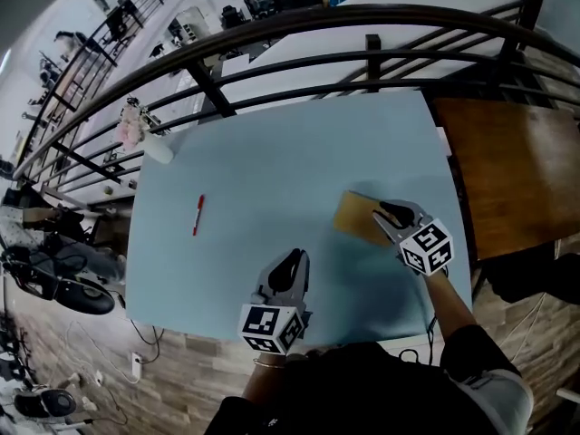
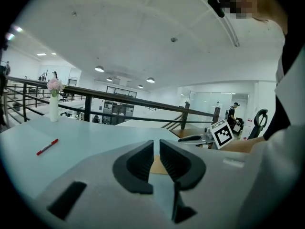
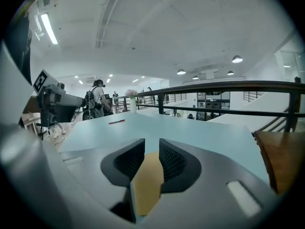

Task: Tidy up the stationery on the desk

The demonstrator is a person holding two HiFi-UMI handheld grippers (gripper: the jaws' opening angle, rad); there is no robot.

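A red pen [image 1: 198, 215] lies on the left part of the light blue table [image 1: 272, 143], far from both grippers. A flat brown notebook [image 1: 355, 216] lies at the right. My right gripper [image 1: 391, 216] is over its right edge with the jaws apart. In the right gripper view the brown notebook [image 3: 147, 180] shows through the gap of that gripper [image 3: 151, 149], and the pads do not press on it. My left gripper [image 1: 292, 261] sits near the front edge with only a narrow slit between its jaws and nothing in them. Its own view has the left gripper [image 2: 157, 149] and the pen [image 2: 47, 147] far left.
A white vase with pink flowers [image 1: 138, 132] stands at the table's far left corner. A dark railing [image 1: 362, 27] runs along the far edge. A brown wooden desk [image 1: 507, 170] adjoins on the right. People stand in the background.
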